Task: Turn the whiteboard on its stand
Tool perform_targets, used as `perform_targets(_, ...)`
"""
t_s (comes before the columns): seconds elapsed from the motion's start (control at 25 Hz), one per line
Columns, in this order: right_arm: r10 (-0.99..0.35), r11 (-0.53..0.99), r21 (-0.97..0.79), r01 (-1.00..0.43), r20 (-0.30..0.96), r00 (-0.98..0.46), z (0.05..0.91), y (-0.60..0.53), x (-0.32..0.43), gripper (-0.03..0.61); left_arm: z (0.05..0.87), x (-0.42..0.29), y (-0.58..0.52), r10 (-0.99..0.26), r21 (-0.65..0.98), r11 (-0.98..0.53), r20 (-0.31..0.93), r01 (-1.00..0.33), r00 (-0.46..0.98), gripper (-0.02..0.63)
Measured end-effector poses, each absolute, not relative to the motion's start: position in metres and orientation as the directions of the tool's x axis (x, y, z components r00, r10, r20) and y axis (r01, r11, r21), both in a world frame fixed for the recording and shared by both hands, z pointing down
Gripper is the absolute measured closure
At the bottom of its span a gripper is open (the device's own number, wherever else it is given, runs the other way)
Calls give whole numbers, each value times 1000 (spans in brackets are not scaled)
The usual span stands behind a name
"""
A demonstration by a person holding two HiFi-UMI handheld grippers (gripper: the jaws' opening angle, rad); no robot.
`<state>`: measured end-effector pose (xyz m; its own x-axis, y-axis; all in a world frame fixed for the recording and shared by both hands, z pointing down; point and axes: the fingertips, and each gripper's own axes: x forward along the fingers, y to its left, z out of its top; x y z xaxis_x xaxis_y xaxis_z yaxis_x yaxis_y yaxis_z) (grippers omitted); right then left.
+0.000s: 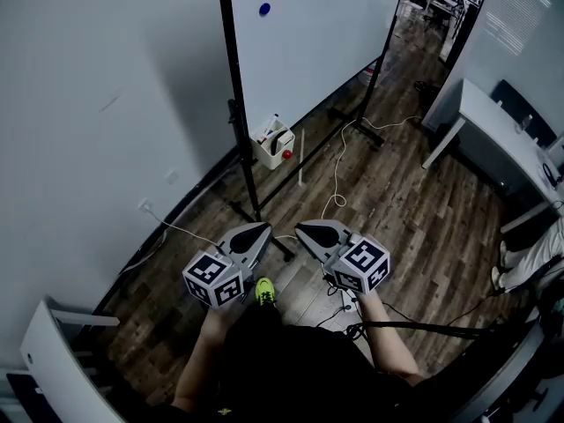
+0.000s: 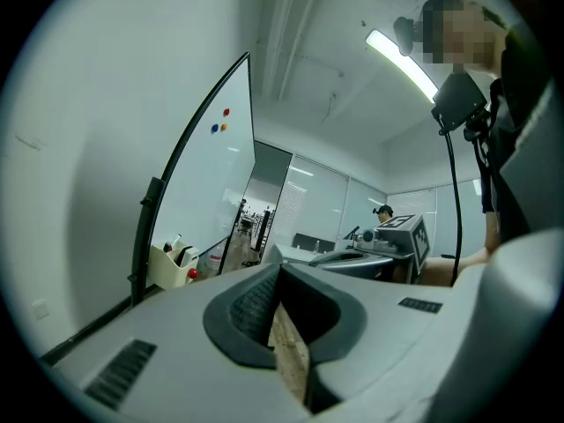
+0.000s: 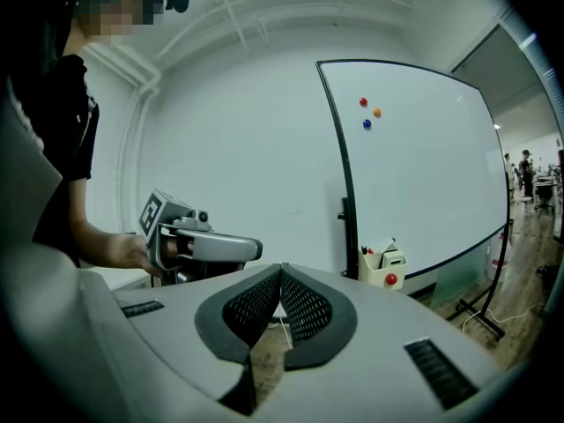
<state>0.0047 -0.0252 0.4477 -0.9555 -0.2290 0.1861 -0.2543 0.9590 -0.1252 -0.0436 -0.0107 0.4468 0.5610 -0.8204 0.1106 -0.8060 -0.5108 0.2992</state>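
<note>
**Both grippers closed and empty, just short of the whiteboard's near post**

Head view: The whiteboard (image 1: 317, 42) stands on its stand close along the wall (image 1: 106, 86). Its near post (image 1: 238, 95) rises from a foot on the wood floor (image 1: 397, 210). The left gripper (image 1: 261, 231) and the right gripper (image 1: 303, 230) hover side by side over the floor near that foot. Their tips point toward the board and touch neither the board nor the stand. Open floor spreads in front of the board toward the bench (image 1: 493, 130) at the right, while behind the board there is only a narrow gap to the wall. A white cable (image 1: 339, 157) loops over the floor between the stand's two feet. A black cable (image 1: 423, 326) lies by the person's feet. A cream holder (image 1: 273, 144) hangs at the board's lower near corner, and three magnets (image 1: 265, 9) sit high on its face.

Left gripper view: The jaws meet at their tips with nothing between them. The near post and the holder stand ahead to the left, and the right gripper is alongside at the right.

Right gripper view: The jaws are together here too, with only floor showing below the closed tips. The board's near edge and the holder stand ahead to the right, well apart from the gripper. The left gripper, held in a hand, is at the left.
</note>
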Motion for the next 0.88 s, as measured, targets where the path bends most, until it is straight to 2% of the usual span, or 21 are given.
perform_targets(0.8, -295, 933, -144, -330, 219, -930, 453, -111, -67, 580, 426, -122, -113, -804, 239, -554, 95, -798, 587, 611)
perform_targets(0.84, -301, 931, -143, -336, 219, -928, 453, -115, -70, 580, 426, -125, -119, -803, 231, -557, 95, -798, 588, 606)
perform_targets(0.88, -307, 929, -142, -341, 218, -927, 454, -118, -74, 580, 426, -129, -124, -802, 223, -559, 97, -799, 589, 573)
